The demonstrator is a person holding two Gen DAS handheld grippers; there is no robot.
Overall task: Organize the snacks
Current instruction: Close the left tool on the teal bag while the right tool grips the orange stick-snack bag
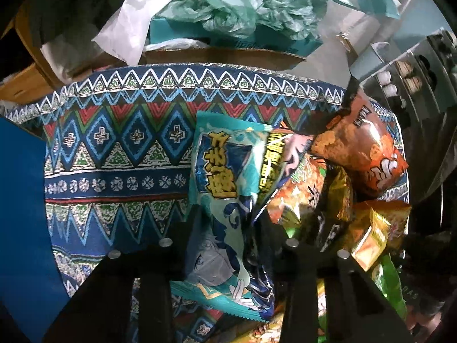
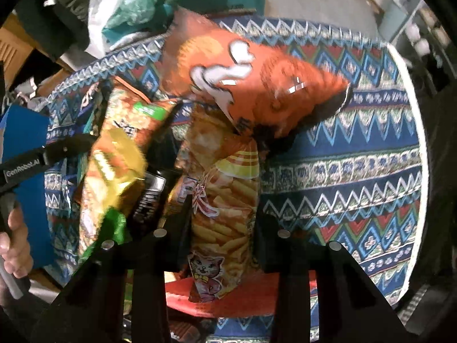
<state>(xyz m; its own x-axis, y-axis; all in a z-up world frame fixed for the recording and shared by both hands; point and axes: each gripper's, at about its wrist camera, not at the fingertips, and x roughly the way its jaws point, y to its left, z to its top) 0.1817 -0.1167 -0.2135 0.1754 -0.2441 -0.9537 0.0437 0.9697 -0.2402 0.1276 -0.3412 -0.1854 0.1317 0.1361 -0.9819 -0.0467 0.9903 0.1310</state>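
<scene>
Across most of both wrist views spread a round table under a blue, red and green zigzag-patterned cloth, its far side hemmed in by cardboard boxes and crumpled plastic bags at the top of the frame. At the centre right of the left view lay a loose heap of snack packets, likely dumped there for sorting. On its upper right a puffed orange packet leaned on the pile. At the bottom centre of that view, the left gripper was clamped on a teal packet with cartoon art, pinching its lower half, seemingly to draw it out of the heap. At the bottom centre of the right view, the right gripper was clenched on a tall packet of fry sticks, held upright by its lower part. A person's hand showed at that view's lower left edge.
</scene>
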